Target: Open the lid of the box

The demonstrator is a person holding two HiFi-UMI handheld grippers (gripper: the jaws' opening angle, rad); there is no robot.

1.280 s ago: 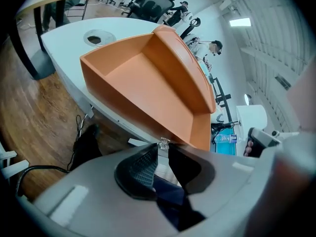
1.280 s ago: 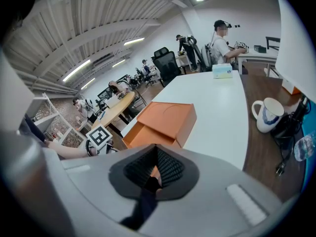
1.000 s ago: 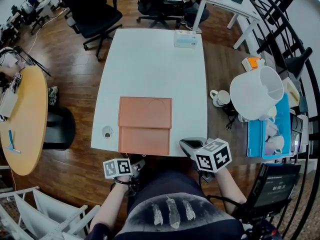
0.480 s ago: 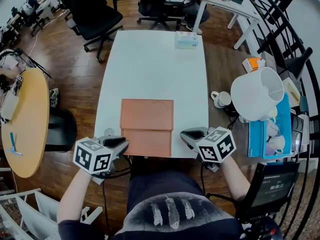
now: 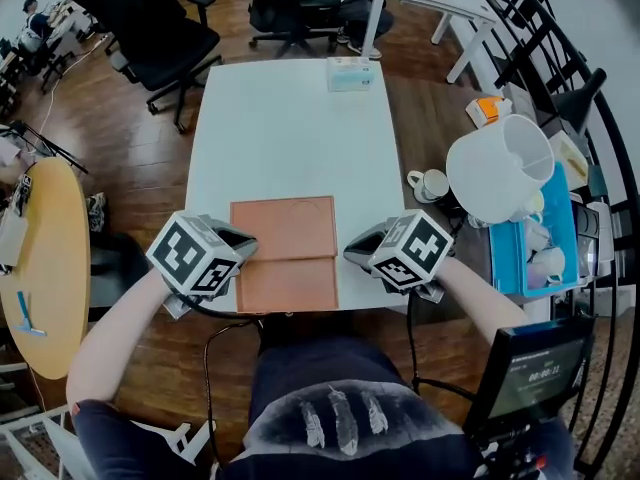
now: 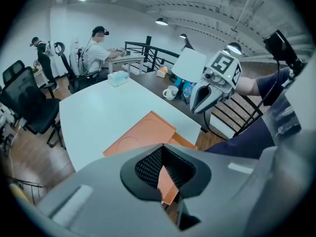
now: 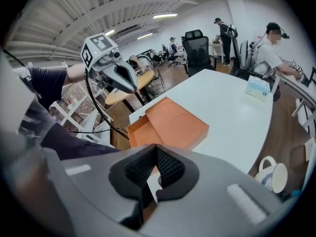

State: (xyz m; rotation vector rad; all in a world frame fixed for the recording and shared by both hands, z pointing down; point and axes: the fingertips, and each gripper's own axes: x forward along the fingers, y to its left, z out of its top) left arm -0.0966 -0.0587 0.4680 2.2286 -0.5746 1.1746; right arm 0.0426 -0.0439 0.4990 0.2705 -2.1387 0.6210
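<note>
Lying flat at the near edge of the white counter (image 5: 290, 138), the box (image 5: 283, 230) is shut, so whatever it holds is hidden under the lid. The lid's far panel carries a pressed-in arc. A seam runs across the box, and the nearer panel sits a step lower in both gripper views; I cannot tell whether that part is hollow.

To the right, a blue bin (image 5: 503, 263) holds white cups, partly covered by a big white bucket (image 5: 498, 173). A mug (image 5: 428, 183) stands on the dark top just beside the counter. A tissue box (image 5: 351, 73) sits at the counter's far end.

The left gripper (image 5: 248, 241) hangs just off the box's left side, and its marker cube hides that near corner in the head view. Its fingers (image 6: 147, 168) have just been closing and now meet at the tips with nothing between them. The right gripper (image 5: 352, 251) hovers at the box's right side, clear of it. Its fingers (image 7: 170, 169) are also together at the tips and hold nothing. In each gripper view the grey shell blocks the box's near edge.

The box is matte salmon-orange, thin and rectangular with crisp corners. The counter is smooth and long. The finger pads are black with a fine mesh grain, set in smooth grey housings.
</note>
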